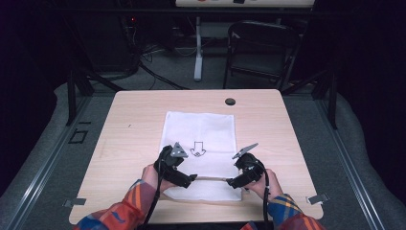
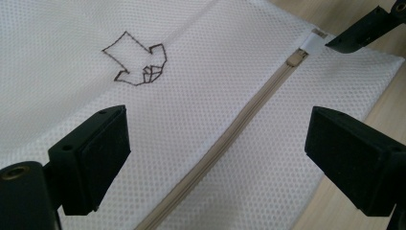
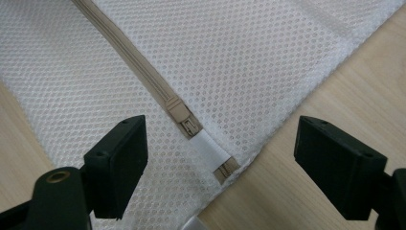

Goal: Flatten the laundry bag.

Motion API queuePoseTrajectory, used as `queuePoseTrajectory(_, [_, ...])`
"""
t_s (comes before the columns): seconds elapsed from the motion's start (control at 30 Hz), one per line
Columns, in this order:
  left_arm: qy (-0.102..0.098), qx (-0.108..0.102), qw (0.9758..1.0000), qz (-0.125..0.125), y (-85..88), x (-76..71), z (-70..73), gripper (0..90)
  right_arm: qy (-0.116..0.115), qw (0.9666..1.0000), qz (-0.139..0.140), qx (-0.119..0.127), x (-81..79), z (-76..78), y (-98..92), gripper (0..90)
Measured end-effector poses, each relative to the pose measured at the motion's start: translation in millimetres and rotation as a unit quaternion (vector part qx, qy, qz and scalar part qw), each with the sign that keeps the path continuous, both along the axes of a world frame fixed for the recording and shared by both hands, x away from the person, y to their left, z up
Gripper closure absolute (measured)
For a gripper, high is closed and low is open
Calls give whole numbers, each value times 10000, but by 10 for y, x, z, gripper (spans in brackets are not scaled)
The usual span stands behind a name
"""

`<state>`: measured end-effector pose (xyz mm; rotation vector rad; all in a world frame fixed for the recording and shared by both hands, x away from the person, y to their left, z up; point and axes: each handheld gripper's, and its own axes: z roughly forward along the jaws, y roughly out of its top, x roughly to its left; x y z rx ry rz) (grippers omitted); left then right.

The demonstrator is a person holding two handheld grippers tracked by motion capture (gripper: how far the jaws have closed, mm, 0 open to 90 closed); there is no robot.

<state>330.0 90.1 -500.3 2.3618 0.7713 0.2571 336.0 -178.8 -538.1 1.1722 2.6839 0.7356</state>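
Wooden table, white mesh bag centred, both hand-held grippers gaping over its zipper

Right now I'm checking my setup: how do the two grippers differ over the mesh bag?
The left gripper sits over the middle of the zipper; the right gripper sits over the zipper pull at the mesh bag's corner. Table wood lies under the right gripper's outer jaw; the left gripper's jaws are over mesh. Both are open, holding nothing.
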Motion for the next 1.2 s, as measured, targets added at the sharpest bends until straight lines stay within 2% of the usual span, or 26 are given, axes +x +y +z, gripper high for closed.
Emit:
queuePoseTrajectory(0.27, [31,15,9997,-221,-224,71,-44,82,-15,10000,0,1,4,7,30,195])
queuePoseTrajectory(0.37, [40,-16,9996,-272,-295,85,-58,86,25,10000,26,-75,4,12,35,199])
queuePoseTrajectory(0.43, [29,-3,9995,-300,-336,96,-67,89,-11,10000,-13,-10,4,6,32,208])
queuePoseTrajectory(0.6, [68,-39,9992,-392,-427,132,-106,97,-3,10000,-74,-48,-7,6,-1,231])
queuePoseTrajectory(0.77, [109,-69,9979,-630,-515,130,-151,149,-37,9999,-66,-72,-9,16,-20,318])
queuePoseTrajectory(0.83, [185,-69,9971,-735,-551,137,-174,168,26,9999,-74,-75,-9,-2,-17,349])
queuePoseTrajectory(1.03, [284,-63,9949,-963,-687,120,-283,283,-22,9998,-74,-161,-8,-1,-19,465])
queuePoseTrajectory(1.07, [301,-61,9944,-1014,-704,119,-300,304,-42,9999,-80,-110,-6,-7,-14,481])
queuePoseTrajectory(1.2, [349,-11,9932,-1113,-773,120,-361,381,-8,9997,-5,-245,6,-2,-7,566])
